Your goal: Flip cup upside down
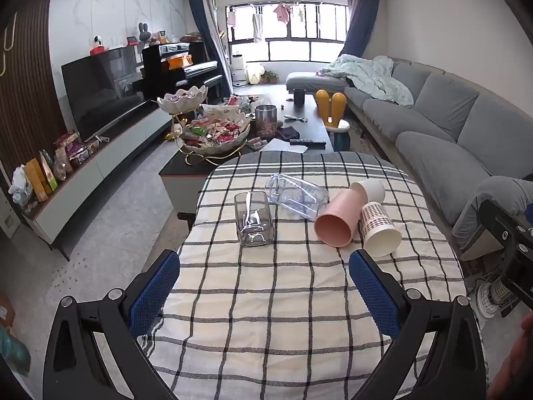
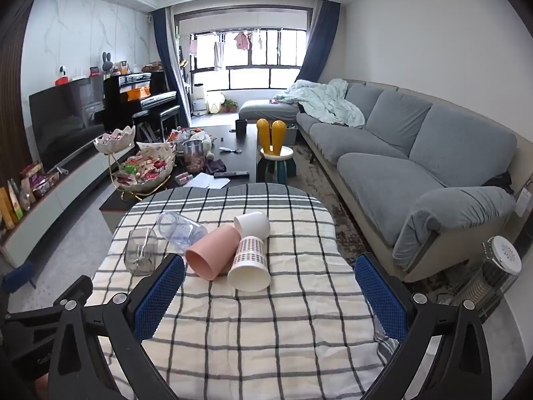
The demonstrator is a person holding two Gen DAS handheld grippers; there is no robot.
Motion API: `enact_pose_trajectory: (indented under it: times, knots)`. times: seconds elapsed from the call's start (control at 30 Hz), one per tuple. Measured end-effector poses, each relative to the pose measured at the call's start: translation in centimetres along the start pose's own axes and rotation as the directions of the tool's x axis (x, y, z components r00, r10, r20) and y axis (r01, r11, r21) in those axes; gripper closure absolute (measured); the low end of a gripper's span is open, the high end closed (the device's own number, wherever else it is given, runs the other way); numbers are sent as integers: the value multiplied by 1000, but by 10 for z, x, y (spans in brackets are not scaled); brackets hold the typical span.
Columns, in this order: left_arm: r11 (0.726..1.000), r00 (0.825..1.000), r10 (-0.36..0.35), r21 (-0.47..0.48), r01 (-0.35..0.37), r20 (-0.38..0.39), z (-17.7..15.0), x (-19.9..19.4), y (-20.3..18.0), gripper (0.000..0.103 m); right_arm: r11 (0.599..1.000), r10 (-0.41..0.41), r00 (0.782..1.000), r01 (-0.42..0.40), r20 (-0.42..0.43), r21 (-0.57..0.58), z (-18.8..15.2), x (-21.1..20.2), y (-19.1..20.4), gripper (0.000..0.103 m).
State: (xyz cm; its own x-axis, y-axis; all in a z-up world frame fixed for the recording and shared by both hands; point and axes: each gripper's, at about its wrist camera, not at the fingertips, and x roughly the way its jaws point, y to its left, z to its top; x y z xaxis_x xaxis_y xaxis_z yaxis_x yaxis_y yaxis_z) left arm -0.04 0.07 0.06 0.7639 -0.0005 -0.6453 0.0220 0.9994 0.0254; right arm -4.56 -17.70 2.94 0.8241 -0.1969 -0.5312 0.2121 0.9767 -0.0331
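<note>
Several cups lie on a table with a checked cloth (image 1: 283, 300). A square clear glass (image 1: 253, 219) stands at the left; it also shows in the right wrist view (image 2: 140, 255). A clear plastic cup (image 1: 296, 197), a pink cup (image 1: 338, 221), a white cup (image 1: 373, 189) and a plaid paper cup (image 1: 379, 230) lie on their sides, touching. The right wrist view shows the same pink cup (image 2: 213, 255), plaid cup (image 2: 250, 265), white cup (image 2: 252, 223) and clear cup (image 2: 181, 230). My left gripper (image 1: 265, 295) is open and empty, short of the cups. My right gripper (image 2: 269, 298) is open and empty, just short of the plaid cup.
A dark coffee table (image 1: 299, 123) with snack bowls stands beyond the table. A grey sofa (image 2: 416, 166) runs along the right. A TV stand (image 1: 100, 153) is at the left. A small heater (image 2: 493, 273) stands on the floor at the right.
</note>
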Motion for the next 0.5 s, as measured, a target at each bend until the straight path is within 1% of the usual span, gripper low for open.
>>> enact_pose_trajectory:
  times: [0.13,0.17,0.47,0.5]
  knots:
    - [1000,1000,4,-6,-4,9,1,-1,5,0,1000,3,1000,-3,5,3,1,0,0,0]
    - [1000,1000,15,15,-15,5,1,-1,-3,0,1000,4,1000,-4,4,5,1,0,0,0]
    - [1000,1000,4,14,-4,-5,3,-2,-11,0,1000,7,1000,-7,-5,6,2,-1,0,0]
    - [1000,1000,-2,14,2,-3,-1,-1,-5,0,1000,6,1000,-6,-3,5,2,-2,0,0]
